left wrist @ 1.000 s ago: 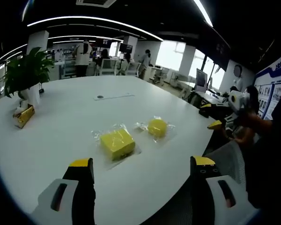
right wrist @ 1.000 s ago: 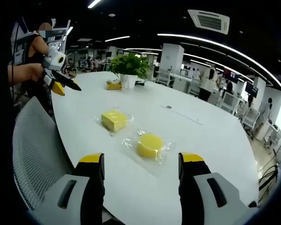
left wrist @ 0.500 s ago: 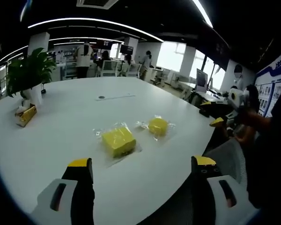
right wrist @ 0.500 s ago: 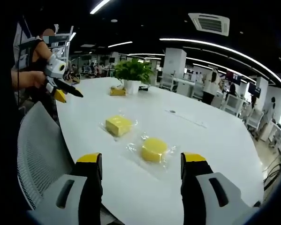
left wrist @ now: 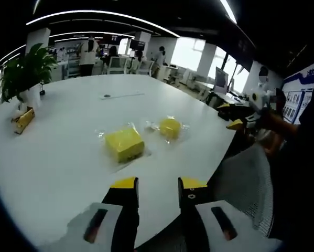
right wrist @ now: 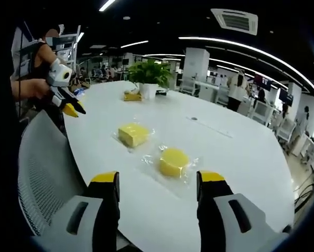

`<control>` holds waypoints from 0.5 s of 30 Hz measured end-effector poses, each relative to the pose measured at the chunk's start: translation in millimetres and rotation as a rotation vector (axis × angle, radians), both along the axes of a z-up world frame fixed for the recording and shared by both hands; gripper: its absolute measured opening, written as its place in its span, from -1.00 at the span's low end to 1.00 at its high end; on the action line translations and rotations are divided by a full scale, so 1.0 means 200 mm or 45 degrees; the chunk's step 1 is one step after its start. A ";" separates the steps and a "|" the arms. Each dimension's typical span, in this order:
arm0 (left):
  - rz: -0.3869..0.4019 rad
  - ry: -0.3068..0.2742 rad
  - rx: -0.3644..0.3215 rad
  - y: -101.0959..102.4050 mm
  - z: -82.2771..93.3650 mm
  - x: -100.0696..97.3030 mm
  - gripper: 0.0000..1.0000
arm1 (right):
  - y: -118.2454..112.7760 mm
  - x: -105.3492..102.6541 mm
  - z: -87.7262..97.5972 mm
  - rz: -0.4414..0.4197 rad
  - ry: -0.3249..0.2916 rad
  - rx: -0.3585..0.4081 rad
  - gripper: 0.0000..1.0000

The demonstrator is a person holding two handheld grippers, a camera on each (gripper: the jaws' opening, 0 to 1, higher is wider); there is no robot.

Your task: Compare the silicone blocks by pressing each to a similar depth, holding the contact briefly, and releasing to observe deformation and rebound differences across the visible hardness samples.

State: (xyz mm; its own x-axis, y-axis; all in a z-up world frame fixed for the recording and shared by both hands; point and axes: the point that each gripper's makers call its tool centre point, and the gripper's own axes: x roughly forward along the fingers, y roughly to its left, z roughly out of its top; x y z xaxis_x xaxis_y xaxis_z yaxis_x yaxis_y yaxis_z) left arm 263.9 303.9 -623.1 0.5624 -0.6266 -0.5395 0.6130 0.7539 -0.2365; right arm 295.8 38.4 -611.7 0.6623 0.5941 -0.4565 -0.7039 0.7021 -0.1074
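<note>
Two yellow silicone samples lie in clear wrappers on the white table (left wrist: 52, 157). The square block (left wrist: 124, 144) (right wrist: 133, 134) is one, the round block (left wrist: 169, 127) (right wrist: 173, 161) the other. My left gripper (left wrist: 158, 185) hangs over the near table edge, short of the square block, jaws only a narrow gap apart and holding nothing. It also appears far left in the right gripper view, as the left gripper (right wrist: 67, 105) in a hand. My right gripper (right wrist: 157, 179) stands open just short of the round block. From the left gripper view, the right gripper (left wrist: 235, 121) is at the right.
A potted plant (left wrist: 23, 73) (right wrist: 149, 76) and a small yellow box (left wrist: 21, 119) (right wrist: 128, 96) stand at the table's far side. A grey mesh chair (right wrist: 44, 168) (left wrist: 246, 184) sits against the near edge. People and desks fill the background.
My left gripper's jaws have drawn in from wide open to a narrow gap, and its view has dipped slightly. The right gripper has stayed open and drifted a little.
</note>
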 end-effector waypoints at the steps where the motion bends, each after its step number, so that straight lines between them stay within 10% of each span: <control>1: -0.005 0.002 -0.002 0.00 0.00 0.00 -0.62 | 0.00 0.00 0.00 0.000 0.000 -0.001 0.07; 15: 0.013 -0.132 0.003 0.02 0.04 0.03 0.75 | -0.07 -0.03 -0.01 -0.031 0.026 0.031 0.14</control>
